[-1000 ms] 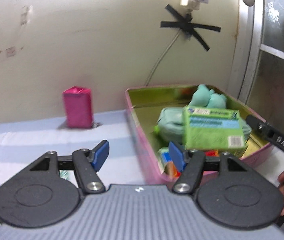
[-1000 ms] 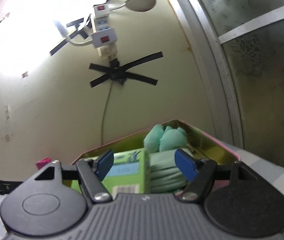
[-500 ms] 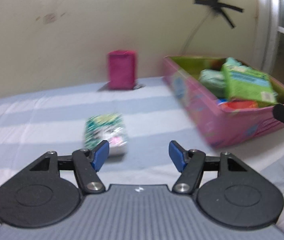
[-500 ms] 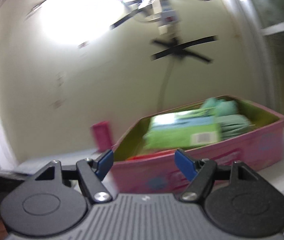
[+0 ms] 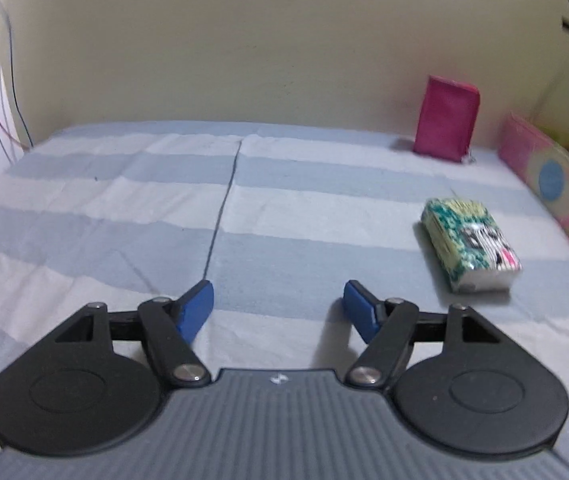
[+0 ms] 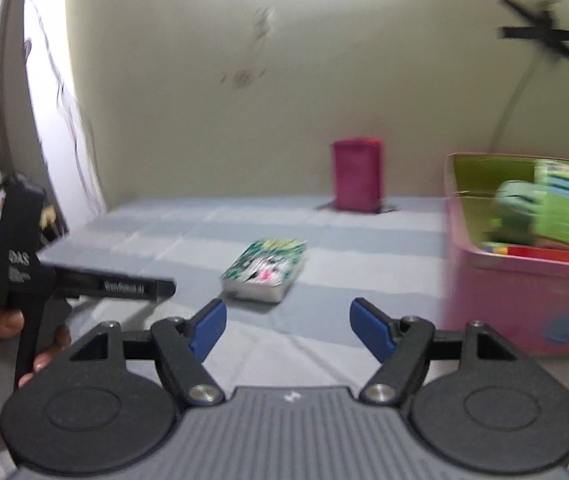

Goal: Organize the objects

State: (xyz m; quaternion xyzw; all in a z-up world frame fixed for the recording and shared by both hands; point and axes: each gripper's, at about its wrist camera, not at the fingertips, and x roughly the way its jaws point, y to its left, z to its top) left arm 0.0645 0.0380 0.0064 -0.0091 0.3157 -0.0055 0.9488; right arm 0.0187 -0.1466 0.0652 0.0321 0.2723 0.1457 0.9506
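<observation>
The pink bin (image 5: 556,184) is cut by the right edge; its contents (image 6: 556,212) are blurred.

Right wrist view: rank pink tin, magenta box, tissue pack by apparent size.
1. pink tin, clearly largest, though cut off at the frame edge.
2./3. magenta box and tissue pack look about alike; the pack lies nearer the camera and the picture is blurred, so no ranking.

A pale yellow wall (image 5: 244,40) with a few small marks stands behind a surface (image 5: 124,200) covered in a cloth with blue and white stripes, black tape (image 6: 552,40) is stuck on the wall in a cross, and bright light (image 6: 44,80) shines at the left.
</observation>
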